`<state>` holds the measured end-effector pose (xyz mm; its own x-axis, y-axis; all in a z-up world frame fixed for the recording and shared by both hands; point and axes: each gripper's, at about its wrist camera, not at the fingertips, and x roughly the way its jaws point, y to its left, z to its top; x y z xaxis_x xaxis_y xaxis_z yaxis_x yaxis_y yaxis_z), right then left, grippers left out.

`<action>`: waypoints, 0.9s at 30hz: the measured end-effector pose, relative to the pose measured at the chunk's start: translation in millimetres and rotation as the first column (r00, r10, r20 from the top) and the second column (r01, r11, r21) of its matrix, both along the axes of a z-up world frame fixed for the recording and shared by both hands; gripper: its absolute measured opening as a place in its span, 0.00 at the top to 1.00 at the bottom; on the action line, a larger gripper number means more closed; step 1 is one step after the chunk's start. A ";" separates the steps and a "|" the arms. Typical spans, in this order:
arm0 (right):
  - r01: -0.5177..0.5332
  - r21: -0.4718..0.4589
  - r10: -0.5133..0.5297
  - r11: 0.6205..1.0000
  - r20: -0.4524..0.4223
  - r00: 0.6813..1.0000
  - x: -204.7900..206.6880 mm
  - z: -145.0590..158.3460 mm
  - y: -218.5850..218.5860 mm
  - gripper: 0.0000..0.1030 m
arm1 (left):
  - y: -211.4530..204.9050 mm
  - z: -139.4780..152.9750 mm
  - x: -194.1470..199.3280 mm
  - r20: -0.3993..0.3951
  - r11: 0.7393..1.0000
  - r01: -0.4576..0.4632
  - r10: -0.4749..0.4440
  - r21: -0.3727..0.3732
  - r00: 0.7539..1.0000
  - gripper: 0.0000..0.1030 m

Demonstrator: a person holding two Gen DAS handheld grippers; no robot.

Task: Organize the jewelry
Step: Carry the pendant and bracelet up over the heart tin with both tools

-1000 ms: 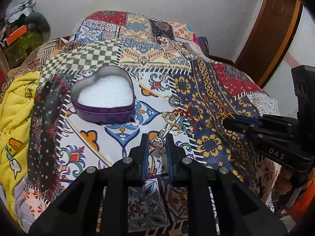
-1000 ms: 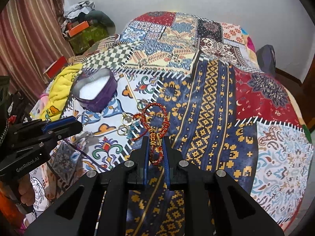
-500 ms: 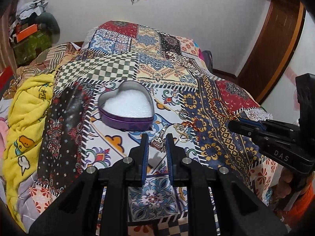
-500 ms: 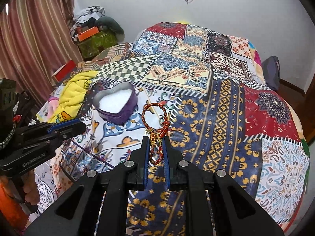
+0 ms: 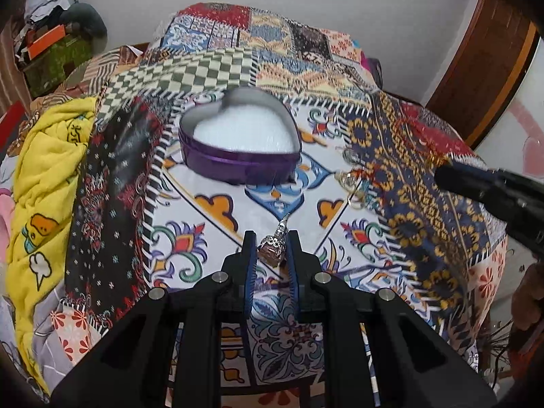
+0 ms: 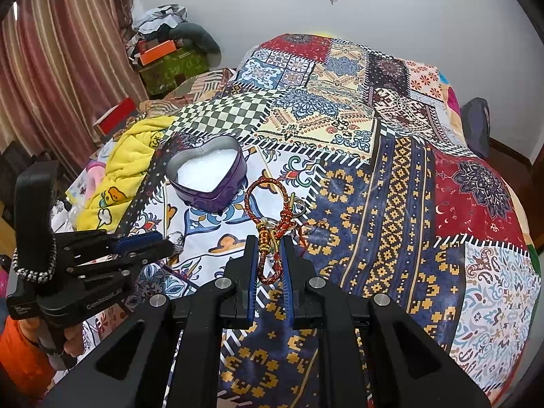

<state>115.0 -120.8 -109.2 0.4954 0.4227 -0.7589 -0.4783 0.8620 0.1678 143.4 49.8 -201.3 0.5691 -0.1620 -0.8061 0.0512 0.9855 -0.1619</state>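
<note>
**Both grippers loaded, tin waiting open**

Left gripper (image 5: 271,248): clenched on a small silver earring (image 5: 273,251), pinched between the blue pads near the tips; its pointed end sticks up past the fingers. Held above the quilt (image 5: 210,217), not touching it. The grip sits low on the piece, likely so the ornament cannot swing or slip.

Right gripper (image 6: 268,255): clamped on a red-and-gold braided bracelet (image 6: 268,210), caught at its knotted middle. One loop stands up beyond the fingertips, a smaller loop hangs down between the fingers. Gripping the knot probably keeps the cord from sliding through.

Outward: purple heart-shaped tin (image 5: 239,149), lid off, white padding inside, resting on the quilt ahead of both tools. Open and near, it reads as the destination for both pieces.

Between tin and right gripper, a few loose rings and hoops (image 5: 350,176) lie on the quilt, well apart from the tin; exact count unclear through blur.

Judgement: carry phase; nothing visible in the tin so far.
</note>
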 end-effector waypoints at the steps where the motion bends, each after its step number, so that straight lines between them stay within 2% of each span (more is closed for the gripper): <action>1: 0.000 0.000 0.000 1.000 -0.001 1.000 -0.5 -0.3 -0.3 0.89 | -0.2 -0.4 -1.0 -0.003 1.000 0.001 -0.001 0.003 1.000 0.85; 8: -0.007 0.002 0.007 1.000 -0.007 1.000 -1.5 -1.6 1.3 0.89 | 1.5 0.0 -11.4 -0.016 1.000 0.012 -0.011 0.021 1.000 0.85; 13: -0.014 0.001 0.014 1.000 -0.009 1.000 -2.9 -2.2 2.6 0.89 | 3.7 -5.4 -12.8 -0.030 0.998 0.013 -0.012 0.063 0.999 0.82; 21: -0.006 -0.003 0.006 1.000 -0.022 1.000 1.0 -6.6 -1.1 0.89 | 4.9 -4.5 -0.5 -0.030 1.000 0.023 -0.022 0.020 0.999 0.79; 23: -0.003 -0.004 0.003 1.000 -0.026 1.000 1.5 -7.7 -2.2 0.89 | 1.9 -3.3 1.2 -0.024 0.999 0.031 -0.030 0.018 0.999 0.72; 27: 0.002 -0.001 -0.002 1.000 -0.036 0.999 3.0 -10.2 -4.1 0.89 | 0.6 -5.1 6.9 -0.021 0.999 0.021 -0.021 0.026 1.000 0.70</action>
<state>118.0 -124.9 -119.4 0.4688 0.4212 -0.7764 -0.4703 0.8631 0.1842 150.3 50.4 -206.4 0.5490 -0.1527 -0.8218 0.0690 0.9881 -0.1376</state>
